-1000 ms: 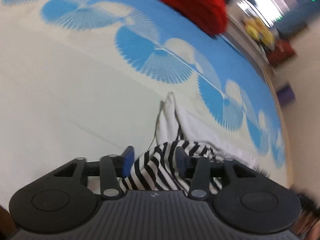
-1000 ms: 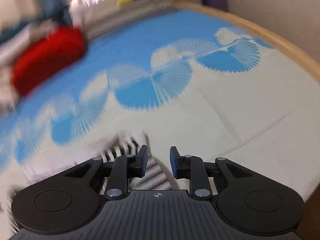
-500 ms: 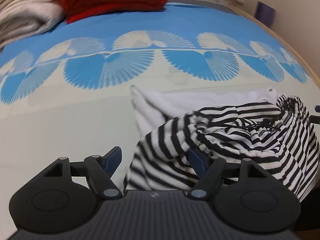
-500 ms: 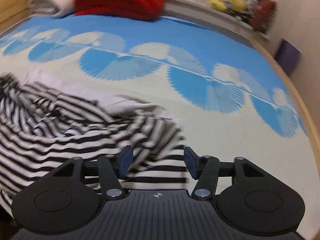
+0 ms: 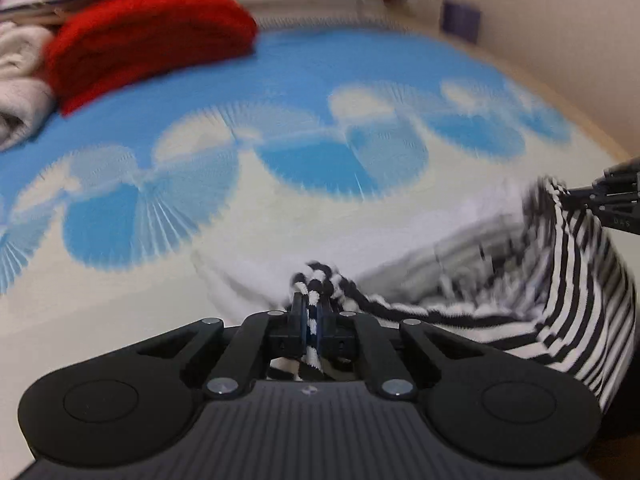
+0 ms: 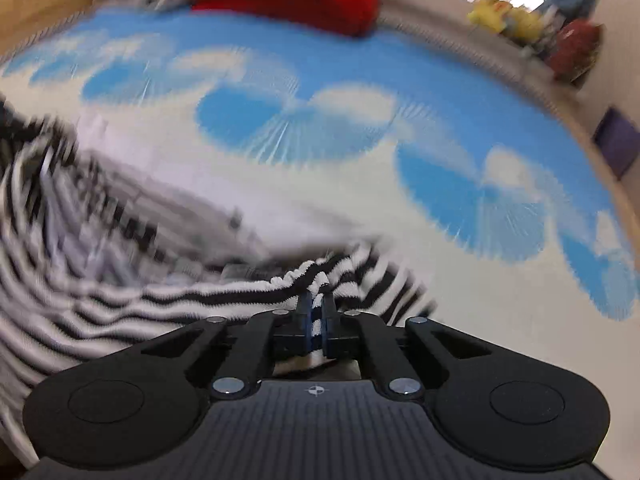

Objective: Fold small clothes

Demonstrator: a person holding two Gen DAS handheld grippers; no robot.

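Both grippers are clamped on the striped top (image 5: pixel 568 280): left gripper (image 5: pixel 313 316) and right gripper (image 6: pixel 316 312) each pinch an edge, above the bed (image 5: pixel 120 300). Keep it taut and level (frames are blurry) before laying flat.

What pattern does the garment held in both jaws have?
Black and white stripes on the garment; the left wrist view shows it best.

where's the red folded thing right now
The red folded knit sits at the far edge of the blue patterned bedspread, upper left in the left wrist view, beside cream folded clothes.
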